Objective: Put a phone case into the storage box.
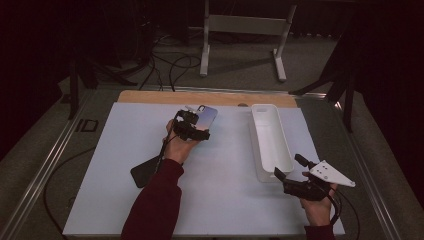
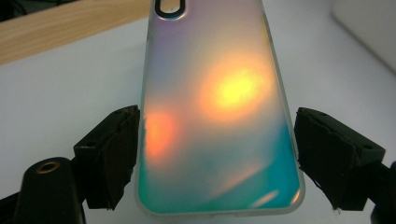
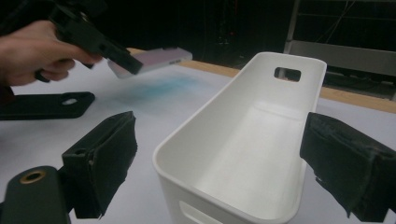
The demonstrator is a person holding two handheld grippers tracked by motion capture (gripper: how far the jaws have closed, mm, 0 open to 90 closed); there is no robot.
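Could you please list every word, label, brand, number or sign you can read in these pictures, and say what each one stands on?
None: no readable text shows anywhere.
The iridescent phone case bears only coloured glare, no print.
The white bin is plain.
The black phone case is plain.
The left hand-held gripper shows no legible marking.

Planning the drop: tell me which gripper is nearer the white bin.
Right. The right gripper sits at the white bin's near end; the left gripper holds the iridescent phone case away to its left.
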